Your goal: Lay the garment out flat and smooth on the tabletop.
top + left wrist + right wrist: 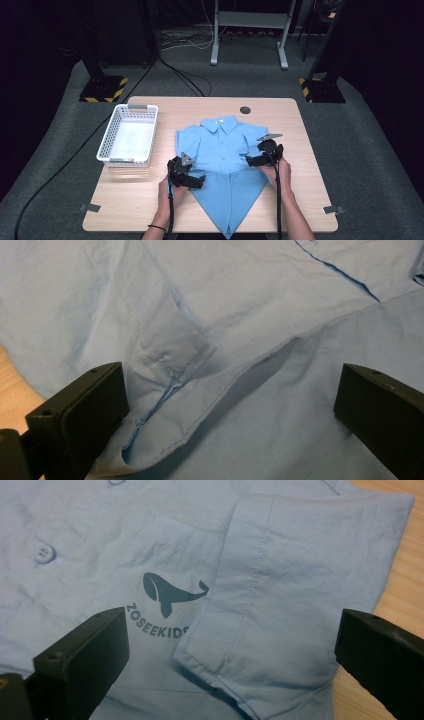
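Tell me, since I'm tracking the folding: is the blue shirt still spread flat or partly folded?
Partly folded. The blue shirt lies on the table with both sleeves turned in over the front and its lower sides folded inward to a point.

Shirt [222, 150] on table [305, 150], right of basket [108, 141]

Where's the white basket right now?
In the high view the white basket sits on the table's left side, just left of the blue shirt and beyond the left gripper.
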The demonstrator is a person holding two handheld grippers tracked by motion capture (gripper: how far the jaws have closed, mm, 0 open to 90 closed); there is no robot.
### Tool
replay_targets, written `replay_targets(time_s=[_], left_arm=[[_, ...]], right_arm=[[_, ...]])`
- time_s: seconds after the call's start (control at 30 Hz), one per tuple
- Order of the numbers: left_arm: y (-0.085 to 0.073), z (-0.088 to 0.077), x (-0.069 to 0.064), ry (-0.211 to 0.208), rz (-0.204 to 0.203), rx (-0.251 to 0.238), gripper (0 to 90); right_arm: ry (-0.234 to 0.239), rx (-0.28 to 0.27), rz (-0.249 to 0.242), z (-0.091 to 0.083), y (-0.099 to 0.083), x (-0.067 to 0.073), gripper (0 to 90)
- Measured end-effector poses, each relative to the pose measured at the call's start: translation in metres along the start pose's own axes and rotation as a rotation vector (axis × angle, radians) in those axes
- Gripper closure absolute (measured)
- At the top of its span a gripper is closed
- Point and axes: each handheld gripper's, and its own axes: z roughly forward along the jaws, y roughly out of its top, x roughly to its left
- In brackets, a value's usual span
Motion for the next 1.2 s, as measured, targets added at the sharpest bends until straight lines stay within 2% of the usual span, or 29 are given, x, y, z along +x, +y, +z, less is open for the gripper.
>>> replay_targets(time_s=[0.07,0.17,0.23,0.33,0.5,0.6,0.77,1.2], left_arm=[[0.000,0.000,0.000,-0.001,0.002,0.000,0.6],[0.000,0.000,0.001,-0.002,0.003,0.000,0.7],[0.000,0.000,0.001,-0.002,0.002,0.000,0.7],[0.000,0.000,0.001,-0.002,0.003,0.001,0.7],[0.000,0.000,0.001,-0.002,0.003,0.001,0.7],[0.000,0.000,0.001,-0.002,0.003,0.001,0.7],[0.000,0.000,0.001,-0.002,0.003,0.000,0.7],[0.000,0.000,0.001,-0.002,0.003,0.000,0.7]], right_arm=[[-0.013,0.010,-0.007,0.003,0.000,0.000,6.0],[-0.025,0.033,-0.002,0.008,-0.001,-0.001,23.7],[-0.030,0.051,-0.002,0.010,-0.002,-0.002,30.5],[-0.003,0.034,0.005,0.009,-0.003,-0.003,45.9],[0.008,0.019,0.009,0.009,-0.002,-0.001,70.6],[-0.021,0.016,-0.013,0.009,-0.002,0.001,79.6],[-0.054,0.001,-0.042,0.007,-0.002,0.003,85.4],[-0.113,-0.074,-0.024,-0.018,0.001,-0.013,85.4]])
